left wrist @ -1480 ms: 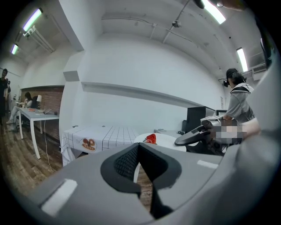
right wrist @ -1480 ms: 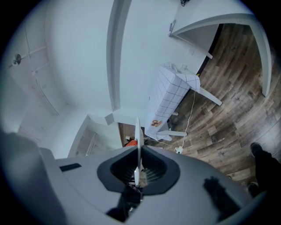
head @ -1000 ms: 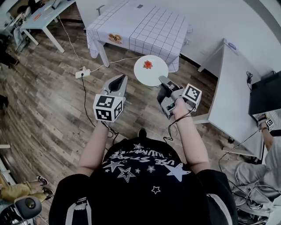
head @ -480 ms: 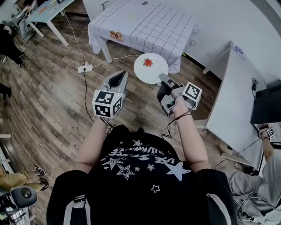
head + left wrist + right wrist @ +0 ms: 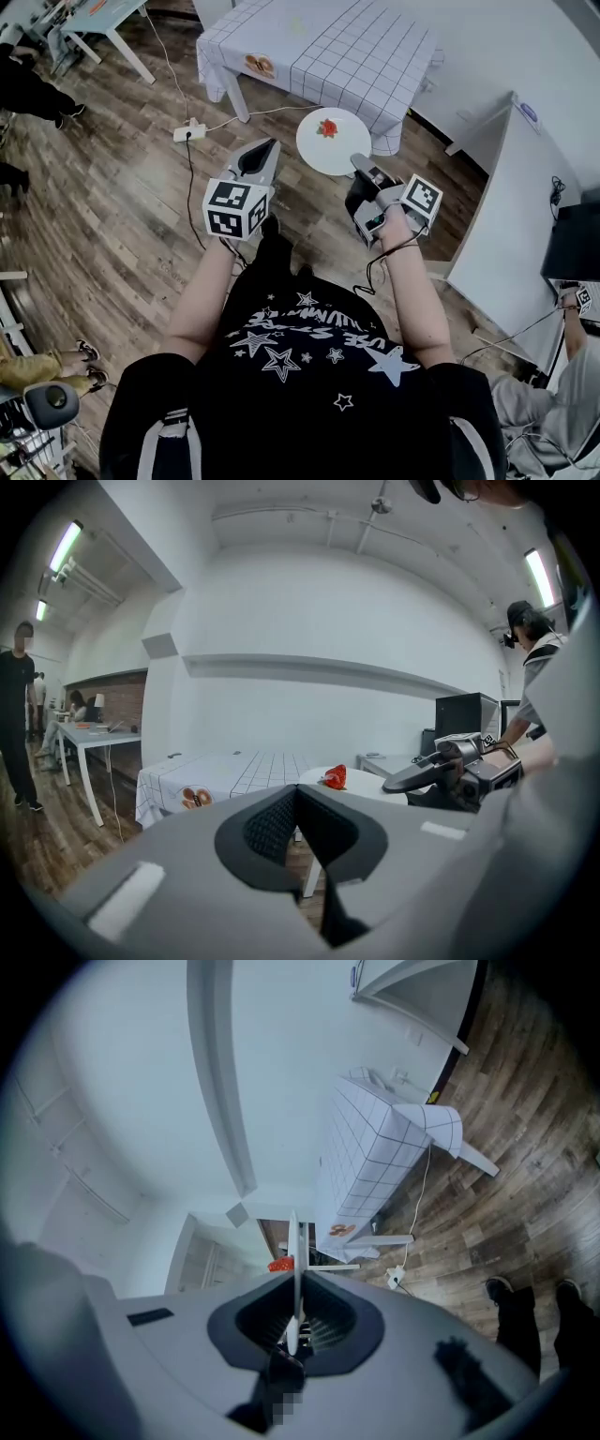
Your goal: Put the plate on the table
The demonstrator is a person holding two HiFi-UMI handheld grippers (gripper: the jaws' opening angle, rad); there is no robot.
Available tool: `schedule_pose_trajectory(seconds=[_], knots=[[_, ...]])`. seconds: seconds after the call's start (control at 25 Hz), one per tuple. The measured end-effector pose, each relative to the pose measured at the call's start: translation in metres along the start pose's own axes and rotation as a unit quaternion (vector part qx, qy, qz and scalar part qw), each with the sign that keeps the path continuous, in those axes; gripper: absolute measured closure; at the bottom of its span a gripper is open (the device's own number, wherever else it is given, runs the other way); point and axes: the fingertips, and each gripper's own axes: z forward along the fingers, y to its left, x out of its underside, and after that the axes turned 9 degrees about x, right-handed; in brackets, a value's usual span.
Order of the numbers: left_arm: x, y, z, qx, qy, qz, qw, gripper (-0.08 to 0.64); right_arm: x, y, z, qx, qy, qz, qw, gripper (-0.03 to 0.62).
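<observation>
A white round plate [image 5: 335,145] with a red strawberry-like piece [image 5: 327,128] on it hangs level above the wooden floor. My right gripper [image 5: 358,165] is shut on its near rim. In the right gripper view the plate [image 5: 294,1241] shows edge-on between the jaws of that gripper [image 5: 296,1283]. My left gripper [image 5: 255,155] is shut and empty, to the left of the plate. From the left gripper [image 5: 295,794] I see the plate [image 5: 361,782] and the right gripper [image 5: 450,771]. The table with a checked cloth [image 5: 319,47] stands just beyond the plate.
A power strip [image 5: 190,130] and its cable lie on the floor left of the table. A white desk [image 5: 506,178] runs along the right. Another person [image 5: 28,89] stands at the far left near a pale desk [image 5: 94,19]. A picture patch [image 5: 259,66] marks the cloth's near edge.
The person has stepped forward, and a foot now shows below the left gripper. Both grippers and the held plate have shifted right, nearer the table's corner.
</observation>
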Motion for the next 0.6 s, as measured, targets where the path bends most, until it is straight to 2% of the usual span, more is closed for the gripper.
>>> schedule_pose_trajectory(seconds=[0.28,0.6], knots=[[0.002,0.021,0.040,0.032,0.011,-0.009,0.9994,0.551,-0.031,0.000,0.020,0.015,-0.026,-0.001,1.000,0.566],[-0.023,0.084,0.070,0.033,0.012,-0.018,0.9992,0.551,-0.055,0.028,0.085,0.024,-0.021,-0.006,0.999,0.566]])
